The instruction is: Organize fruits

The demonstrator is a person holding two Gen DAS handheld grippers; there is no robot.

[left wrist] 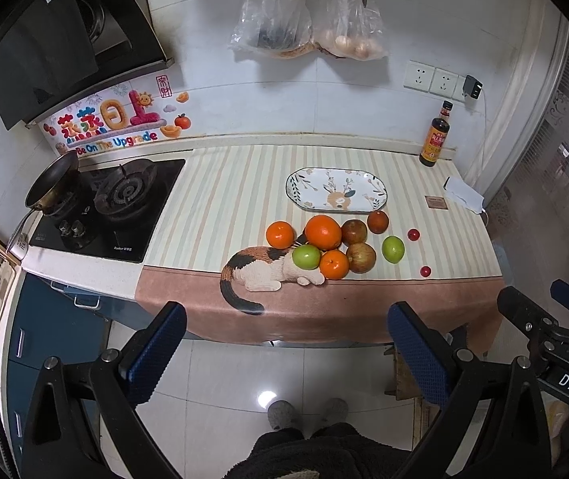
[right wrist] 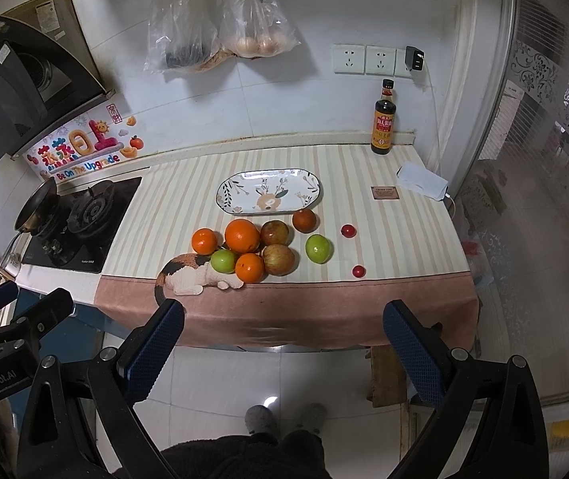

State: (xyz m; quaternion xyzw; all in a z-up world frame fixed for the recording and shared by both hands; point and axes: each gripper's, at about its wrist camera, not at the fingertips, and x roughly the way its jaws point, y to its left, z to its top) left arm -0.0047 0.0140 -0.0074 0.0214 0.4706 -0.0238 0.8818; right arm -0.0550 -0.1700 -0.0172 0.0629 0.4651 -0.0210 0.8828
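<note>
Fruit pile [left wrist: 326, 247] sat near the front of the striped cloth [left wrist: 220, 199], just in front of the empty oval plate [left wrist: 336, 191]: oranges, green and red apples, two small red fruits [right wrist: 348, 230] apart on the right. Left gripper [left wrist: 287, 353] and right gripper [right wrist: 283, 349] hung over the white tile floor, both spread wide, holding nothing. Stove [left wrist: 120, 203] far left, sauce bottle [right wrist: 383, 121] by the wall. Wall sticker [left wrist: 114, 141] read "Be On The Upgrade"; gripper bodies read "DAS" and "GenRobot.AI".
</note>
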